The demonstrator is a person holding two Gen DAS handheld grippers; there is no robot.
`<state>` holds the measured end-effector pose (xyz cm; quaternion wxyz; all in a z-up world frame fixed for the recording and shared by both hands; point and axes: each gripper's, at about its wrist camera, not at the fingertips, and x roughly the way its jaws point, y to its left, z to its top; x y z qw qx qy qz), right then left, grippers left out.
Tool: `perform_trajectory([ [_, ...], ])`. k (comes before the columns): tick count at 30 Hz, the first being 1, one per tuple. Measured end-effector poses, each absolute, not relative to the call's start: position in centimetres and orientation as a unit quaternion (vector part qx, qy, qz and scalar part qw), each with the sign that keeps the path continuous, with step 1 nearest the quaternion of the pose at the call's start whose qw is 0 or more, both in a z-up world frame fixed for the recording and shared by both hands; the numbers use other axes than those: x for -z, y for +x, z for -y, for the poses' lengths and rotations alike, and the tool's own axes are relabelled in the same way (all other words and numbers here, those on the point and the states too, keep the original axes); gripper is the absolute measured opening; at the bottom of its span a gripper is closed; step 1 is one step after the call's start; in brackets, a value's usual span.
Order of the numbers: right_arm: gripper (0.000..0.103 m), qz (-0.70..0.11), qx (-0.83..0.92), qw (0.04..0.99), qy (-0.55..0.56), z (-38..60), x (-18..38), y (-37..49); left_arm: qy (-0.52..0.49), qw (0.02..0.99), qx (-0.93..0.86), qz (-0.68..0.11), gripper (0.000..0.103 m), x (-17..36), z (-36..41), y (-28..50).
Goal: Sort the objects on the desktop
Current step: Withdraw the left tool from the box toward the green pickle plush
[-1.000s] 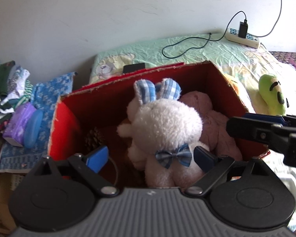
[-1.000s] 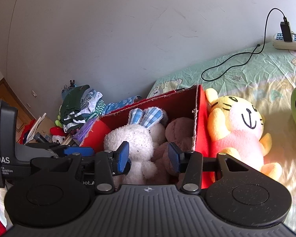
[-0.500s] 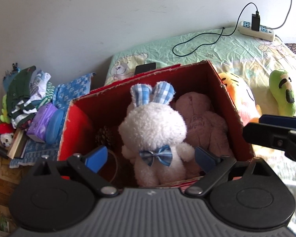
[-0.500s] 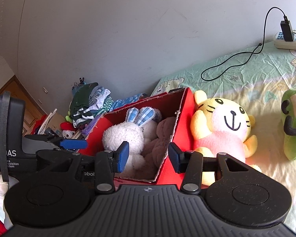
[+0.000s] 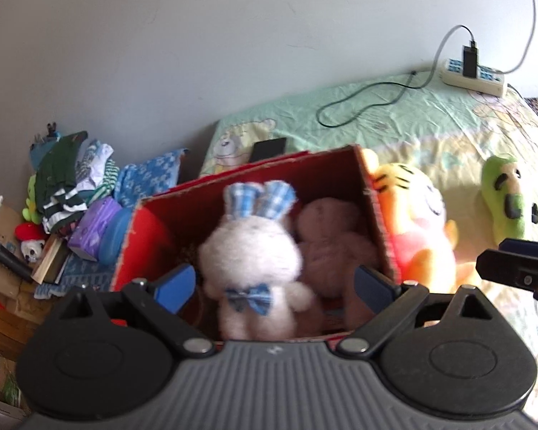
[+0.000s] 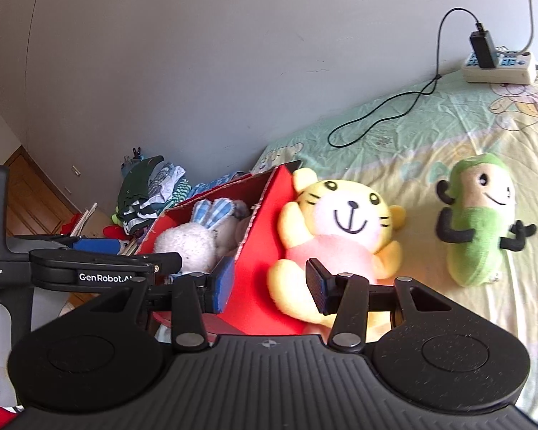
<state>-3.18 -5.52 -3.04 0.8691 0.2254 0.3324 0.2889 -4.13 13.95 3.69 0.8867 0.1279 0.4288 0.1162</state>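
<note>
White bunny plush [image 5: 249, 261] with blue checked ears sits upright in the red cardboard box [image 5: 376, 211] on the bed sheet [image 6: 412, 132], brown plush [image 5: 335, 243] packed beside it. Yellow tiger plush [image 6: 340, 229] lies against the box's outer wall, green plush [image 6: 478, 218] apart on its far side. Left gripper [image 5: 274, 283] spread wide over the box, gripping nothing; right gripper [image 6: 267, 285] half open and empty, in front of the box wall and tiger
</note>
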Motion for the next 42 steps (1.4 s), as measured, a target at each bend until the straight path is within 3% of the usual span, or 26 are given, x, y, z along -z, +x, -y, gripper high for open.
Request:
perform_trajectory([
  [21, 0.049, -0.367, -0.214, 0.869, 0.255, 15.6, 5.6, -4.4, 0.161, 0.874, -0.03, -0.457, 0.098, -1.3, -1.4, -2.1],
  [42, 0.049, -0.433, -0.15, 0.851, 0.257, 19.6, 9.4, -3.0, 0.142, 0.84, 0.04, -0.522, 0.098, 5.5, 2.6, -0.6],
])
